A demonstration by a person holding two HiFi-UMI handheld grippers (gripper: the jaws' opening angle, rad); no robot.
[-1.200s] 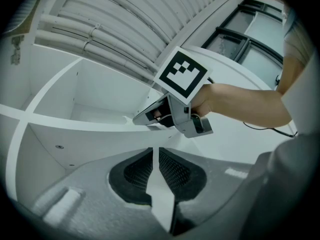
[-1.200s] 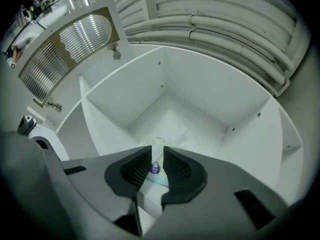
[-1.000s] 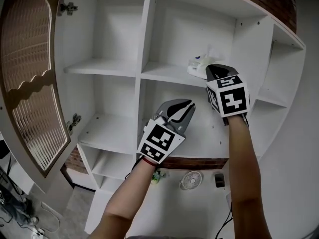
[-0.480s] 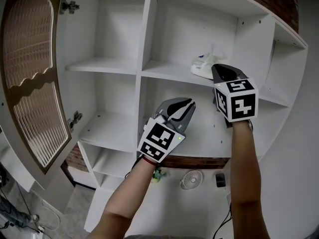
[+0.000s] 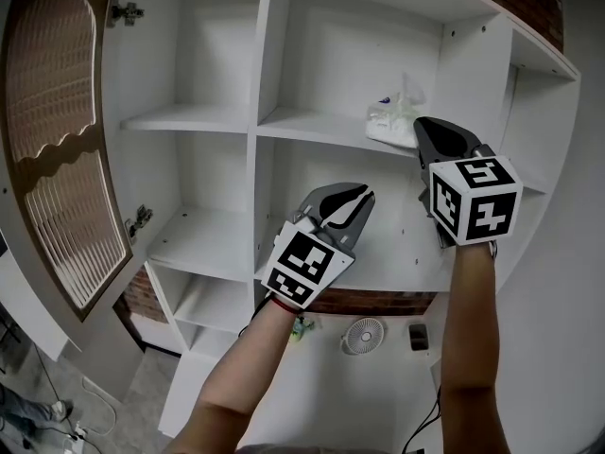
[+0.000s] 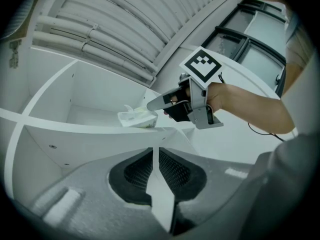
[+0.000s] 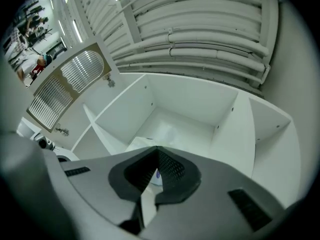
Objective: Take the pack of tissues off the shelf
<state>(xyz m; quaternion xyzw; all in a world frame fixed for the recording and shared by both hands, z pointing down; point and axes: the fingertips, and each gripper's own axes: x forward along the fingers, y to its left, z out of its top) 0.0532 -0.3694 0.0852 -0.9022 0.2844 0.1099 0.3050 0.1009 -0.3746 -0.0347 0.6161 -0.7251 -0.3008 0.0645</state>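
1. Overhead, we are seeing one soft white pack of tissues lying at the front edge of an upper board of the single white shelf unit.
2. We are holding two grey grippers with marker cubes: the right gripper is pinching the pack's near end, jaws pressed together on it.
3. The left gripper is hovering lower, jaws closed on nothing, apart from the pack.
4. One brown slatted door is standing open at the left.

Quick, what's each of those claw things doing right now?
Left gripper: closed, nothing in it.
Right gripper: closed on the end of the pack of tissues.
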